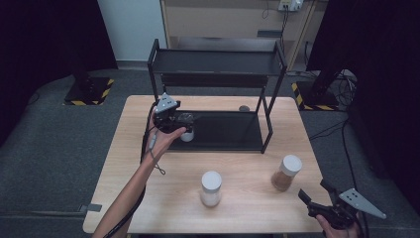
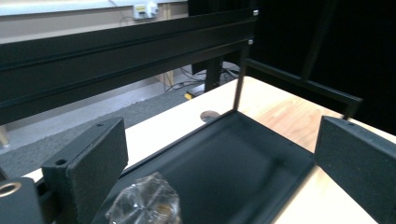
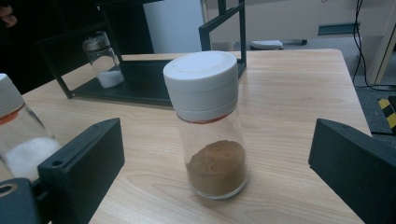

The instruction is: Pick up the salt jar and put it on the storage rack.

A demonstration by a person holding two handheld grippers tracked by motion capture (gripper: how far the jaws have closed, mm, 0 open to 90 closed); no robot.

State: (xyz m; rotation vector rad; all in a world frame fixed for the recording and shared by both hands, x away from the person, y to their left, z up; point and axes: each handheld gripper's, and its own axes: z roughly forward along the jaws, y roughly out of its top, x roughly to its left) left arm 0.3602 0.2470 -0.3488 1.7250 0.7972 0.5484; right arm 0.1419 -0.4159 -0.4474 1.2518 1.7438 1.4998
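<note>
A small clear jar with a faceted lid (image 2: 144, 205) and white powder stands on the left end of the rack's lower tray (image 2: 233, 154). My left gripper (image 2: 224, 135) hangs open just above it, pads off the glass; in the high view this gripper (image 1: 182, 120) is over the jar (image 1: 187, 135). A white-capped jar of brown powder (image 3: 210, 126) stands upright on the table straight ahead of my open right gripper (image 3: 215, 140), apart from both pads. In the high view the right gripper (image 1: 313, 191) is near the front right corner, close to the brown jar (image 1: 286, 172).
A black two-tier rack (image 1: 218, 62) stands at the back of the wooden table (image 1: 148, 198), its upper shelf bare. A white-capped jar of white powder (image 1: 211, 188) stands front centre. A small round hole (image 1: 244, 108) lies in the tabletop behind the tray.
</note>
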